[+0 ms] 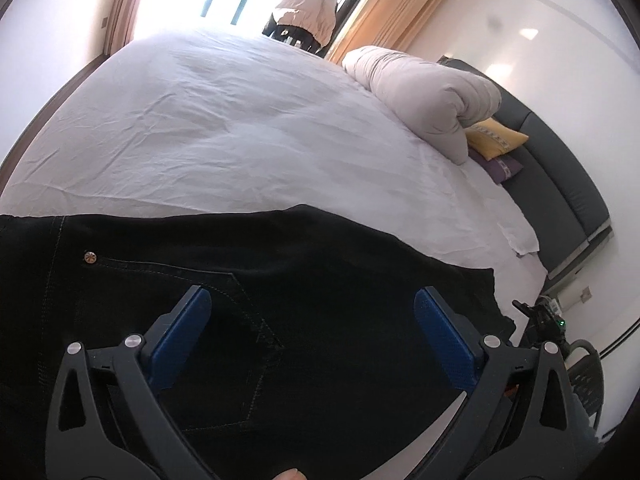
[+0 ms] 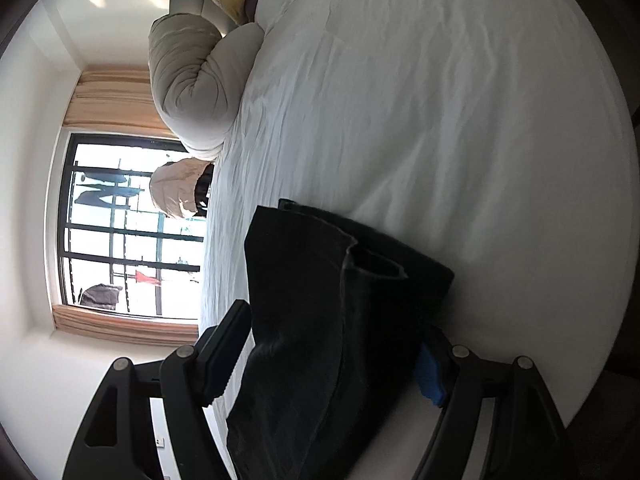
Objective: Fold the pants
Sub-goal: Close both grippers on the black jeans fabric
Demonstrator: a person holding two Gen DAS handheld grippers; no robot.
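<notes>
Black pants (image 1: 256, 288) lie flat on the white bed sheet (image 1: 224, 128), with the pocket seam and a metal rivet (image 1: 89, 257) showing. My left gripper (image 1: 312, 300) hovers over the pocket area, jaws wide open and empty. In the right wrist view, which is rolled sideways, the pants' leg ends (image 2: 332, 320) lie stacked between the jaws of my right gripper (image 2: 332, 340). The jaws stand apart around the cloth and do not pinch it. A blue pad (image 2: 429, 380) shows beside the cloth.
A rolled beige duvet (image 1: 424, 96) and yellow and purple pillows (image 1: 496, 140) lie at the head of the bed by a grey headboard (image 1: 560, 168). A window with curtains (image 2: 128, 224) and a puffy jacket (image 1: 308, 12) are beyond the bed.
</notes>
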